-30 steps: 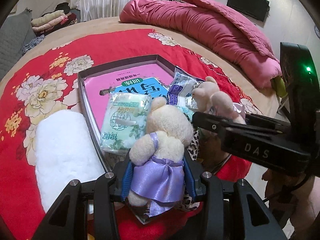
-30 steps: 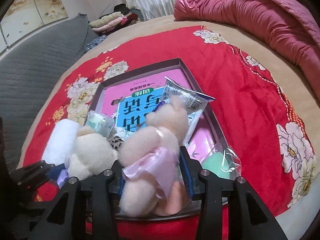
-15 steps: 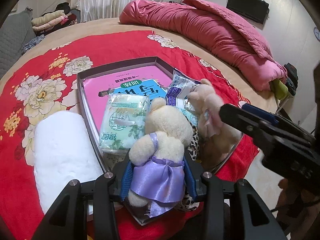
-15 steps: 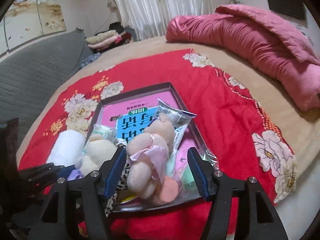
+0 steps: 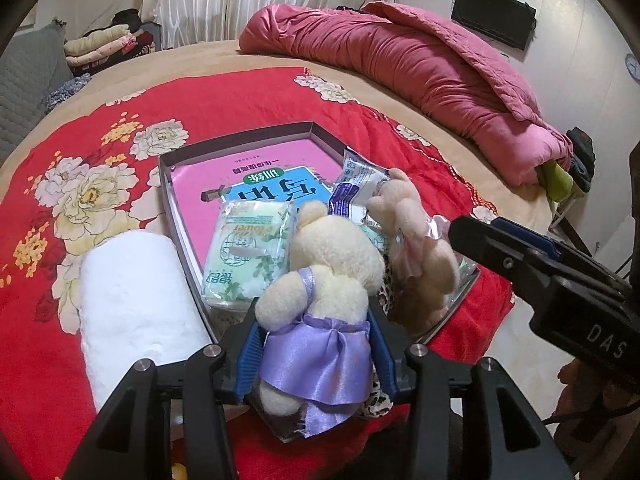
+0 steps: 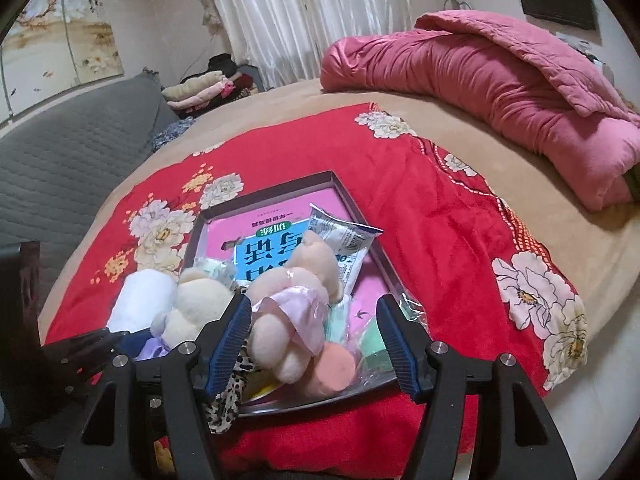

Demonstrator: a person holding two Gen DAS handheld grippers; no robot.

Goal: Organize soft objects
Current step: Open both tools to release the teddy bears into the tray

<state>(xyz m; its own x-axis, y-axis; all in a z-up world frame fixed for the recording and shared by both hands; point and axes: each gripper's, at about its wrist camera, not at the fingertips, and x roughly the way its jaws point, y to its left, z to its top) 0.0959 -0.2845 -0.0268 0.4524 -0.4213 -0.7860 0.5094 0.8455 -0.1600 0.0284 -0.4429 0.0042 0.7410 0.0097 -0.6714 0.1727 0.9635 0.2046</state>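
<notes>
Left wrist view first: the left gripper (image 5: 316,354) has its blue pads pressed on the lilac skirt of the cream bear (image 5: 320,280), jaws about half open around it, though they have just eased apart a touch. The bear sits at the near corner of the tray (image 5: 240,136), propped against a green tissue pack (image 5: 248,252). Just beside it the pink-dressed bear (image 5: 412,240) leans inside the tray too. A white roll (image 5: 132,300) lies on the red blanket (image 5: 240,96) outside the tray's left wall, so by my reckoning that one is left to tidy.

Over to the right wrist view: the right gripper (image 6: 316,348) stands wide, its jaws having just opened, and the pink-dressed bear (image 6: 292,320) sits between the pads untouched, already set down. Around it in the tray (image 6: 272,190) lie a foil packet (image 6: 340,240), an orange puff (image 6: 332,368) and a bagged green sponge (image 6: 372,348).

Hard to read: the bears' fronts face away, a leopard-print cloth (image 6: 228,396) is half buried, and whatever lies under the pile stays hidden.
</notes>
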